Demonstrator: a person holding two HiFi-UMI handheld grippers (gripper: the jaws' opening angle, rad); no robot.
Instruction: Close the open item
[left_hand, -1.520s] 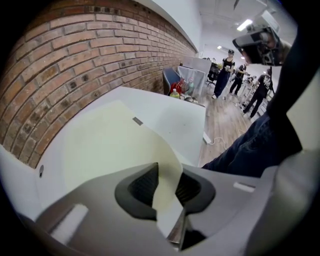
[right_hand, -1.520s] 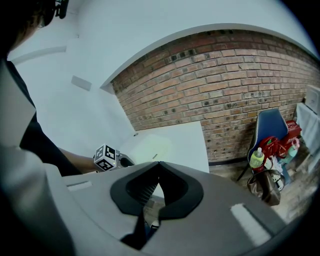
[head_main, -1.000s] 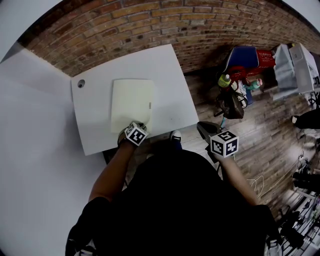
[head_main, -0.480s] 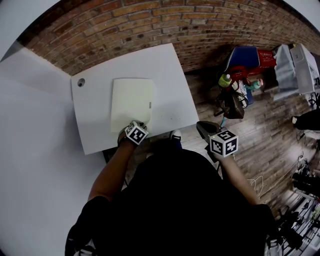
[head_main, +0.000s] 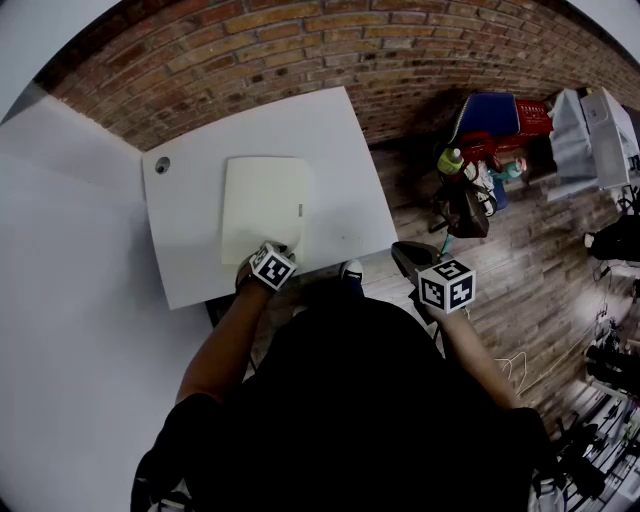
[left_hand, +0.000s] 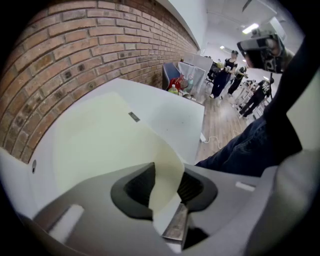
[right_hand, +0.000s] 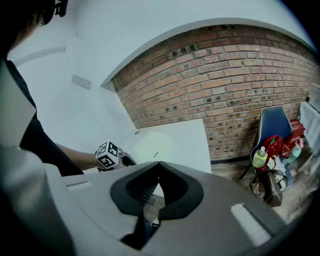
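White table (head_main: 340, 150) against brick wall (head_main: 300, 50). Pale cream folder (head_main: 262, 205) lies flat and closed-looking near the table's centre, small tab on its 3 o'clock edge. Left gripper (head_main: 274, 250) sits at the folder's 6 o'clock edge. In the left gripper view its jaws are opening, moderately apart, with a curled-up corner of the cream cover standing between the pads (left_hand: 136, 187) and not visibly pinched. Right gripper (head_main: 415, 258) is held off the table, at about 4 o'clock from the folder, above the wooden floor (head_main: 540, 260). Its jaws are together at the tips, nothing between them.
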